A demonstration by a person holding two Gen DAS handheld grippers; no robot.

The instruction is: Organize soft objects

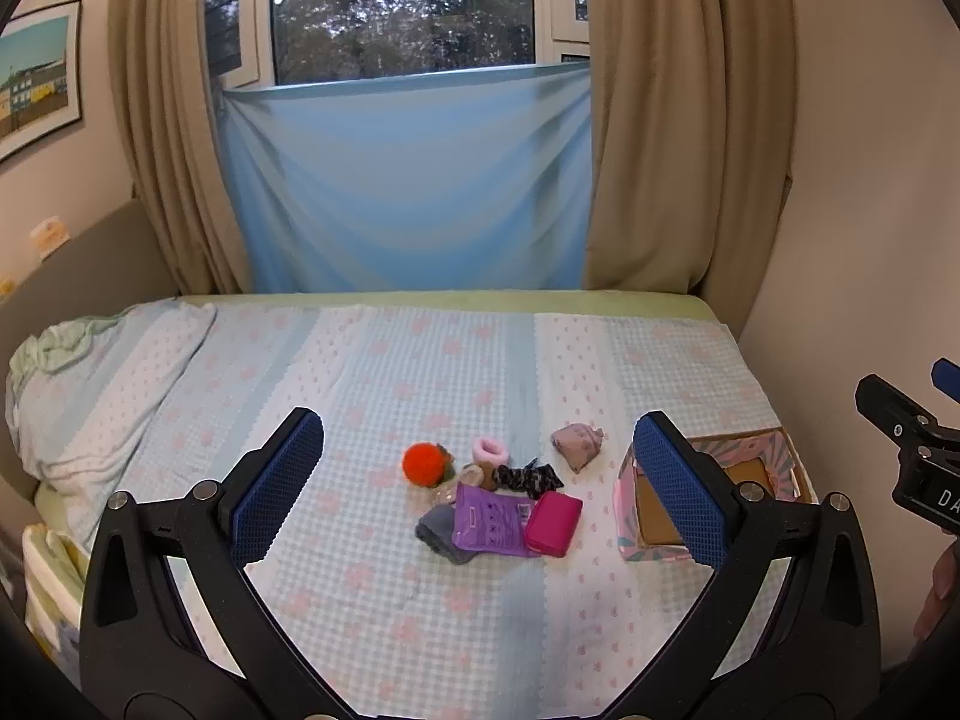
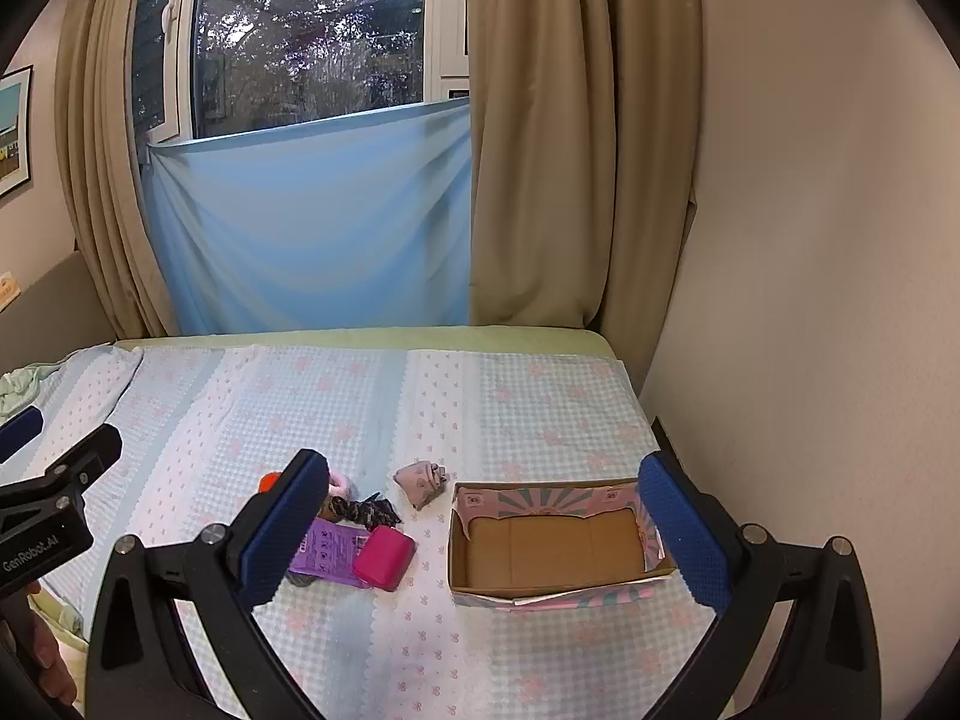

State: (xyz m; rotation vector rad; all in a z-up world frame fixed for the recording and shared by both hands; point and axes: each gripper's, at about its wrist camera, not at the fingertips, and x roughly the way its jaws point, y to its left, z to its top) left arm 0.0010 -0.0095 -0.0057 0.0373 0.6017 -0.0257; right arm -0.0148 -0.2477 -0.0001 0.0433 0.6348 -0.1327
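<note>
Hovering above the bed (image 1: 372,600), both grippers hold nothing: left gripper (image 1: 480,483) has its jaws spread wide, right gripper (image 2: 486,531) likewise released.

Soft objects sit in a loose cluster mid-bed, on the checked bedspread. Orange pompom (image 1: 423,463) at the cluster's far left; pink scrunchie (image 1: 490,450) just beside it; dark patterned scrunchie (image 1: 529,476) nearer. Purple packet (image 1: 492,521) lies flat, long axis running toward the camera, overlapping a grey sock (image 1: 441,531) at its left. Magenta pouch (image 1: 553,523) touches the packet's right edge, long axis tilted slightly rightward away from camera. Mauve fabric bundle (image 1: 577,445) sits apart, between cluster and box, its knotted end pointing right.

Cardboard box (image 2: 462,540), pink-and-teal print outside, stands open to the right of the cluster, long axis left to right.

Left wrist view: whole cluster visible, box largely hidden behind the gripper's right finger. Right wrist view: box interior fully seen, brown floor bare; pompom and sock mostly hidden behind the left finger. Each view catches the other gripper at its edge. Pillow (image 1: 90,396) lies at far left.
</note>
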